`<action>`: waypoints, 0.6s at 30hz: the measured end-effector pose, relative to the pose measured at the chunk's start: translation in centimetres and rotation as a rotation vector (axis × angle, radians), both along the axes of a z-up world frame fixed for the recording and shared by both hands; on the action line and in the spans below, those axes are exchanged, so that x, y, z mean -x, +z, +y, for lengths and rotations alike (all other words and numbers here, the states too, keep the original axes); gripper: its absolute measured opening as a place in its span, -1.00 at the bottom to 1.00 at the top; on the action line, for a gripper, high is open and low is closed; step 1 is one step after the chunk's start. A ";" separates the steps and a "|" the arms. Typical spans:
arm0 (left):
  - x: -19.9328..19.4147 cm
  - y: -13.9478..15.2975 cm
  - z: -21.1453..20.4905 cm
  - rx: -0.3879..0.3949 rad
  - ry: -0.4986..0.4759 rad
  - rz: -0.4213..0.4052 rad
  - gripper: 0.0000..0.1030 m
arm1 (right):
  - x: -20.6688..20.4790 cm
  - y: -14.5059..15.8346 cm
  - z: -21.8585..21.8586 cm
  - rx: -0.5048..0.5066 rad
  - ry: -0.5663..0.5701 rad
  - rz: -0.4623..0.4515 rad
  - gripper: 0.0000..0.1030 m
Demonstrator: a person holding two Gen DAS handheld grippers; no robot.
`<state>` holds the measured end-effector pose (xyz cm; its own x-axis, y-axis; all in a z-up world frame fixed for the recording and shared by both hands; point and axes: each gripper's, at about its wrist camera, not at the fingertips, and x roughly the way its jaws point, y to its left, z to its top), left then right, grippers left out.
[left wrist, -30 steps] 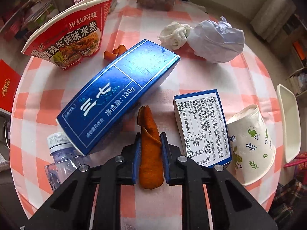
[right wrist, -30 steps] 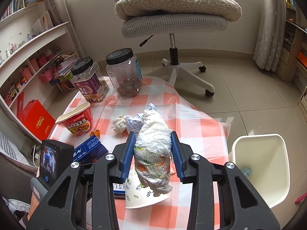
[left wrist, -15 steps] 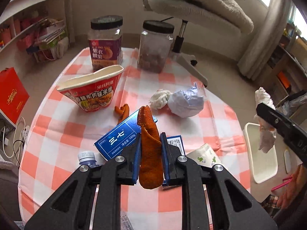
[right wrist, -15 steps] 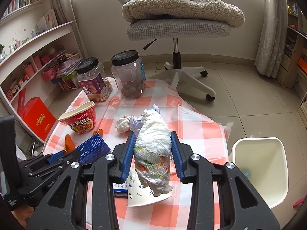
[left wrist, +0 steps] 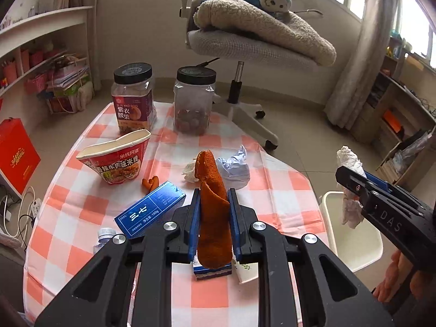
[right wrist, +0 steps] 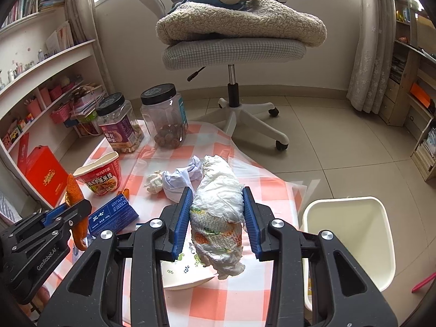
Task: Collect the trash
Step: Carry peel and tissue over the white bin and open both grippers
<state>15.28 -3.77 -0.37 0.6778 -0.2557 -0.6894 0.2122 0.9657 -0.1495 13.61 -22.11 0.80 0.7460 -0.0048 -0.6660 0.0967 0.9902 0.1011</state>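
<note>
My left gripper [left wrist: 214,199] is shut on a long orange peel [left wrist: 212,212], held well above the checked table [left wrist: 90,204]; the same peel [right wrist: 74,193] shows at the left of the right wrist view. My right gripper [right wrist: 216,199] is shut on a crumpled white wad of tissue [right wrist: 218,218] with coloured stains. That wad [left wrist: 350,188] hangs over the white bin [left wrist: 351,242] in the left wrist view. On the table lie a blue box [left wrist: 150,212], a red noodle cup [left wrist: 115,158], crumpled paper [left wrist: 234,169], a tissue ball [left wrist: 190,173] and small orange peel bits [left wrist: 150,182].
Two black-lidded jars [left wrist: 133,98] [left wrist: 194,100] stand at the table's far edge. A white bin [right wrist: 351,239] sits on the floor right of the table. A swivel chair [right wrist: 234,49] with a blanket stands behind. A paper cup [right wrist: 182,272] and a bottle cap [left wrist: 105,233] lie near the front.
My left gripper has risen and tilted up with the orange peel, so the room and the right gripper have come into view. The right gripper with the tissue wad shifted slightly.
</note>
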 end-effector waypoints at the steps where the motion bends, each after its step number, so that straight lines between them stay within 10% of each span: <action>1: 0.2 0.1 -0.4 0.000 -0.004 -0.006 -0.62 | 0.1 0.1 -0.3 0.000 -0.007 -0.004 -0.32; 18: 2.1 0.4 -9.1 0.005 -0.139 -0.009 -0.62 | 3.1 -0.4 -11.4 0.029 -0.237 0.027 -0.32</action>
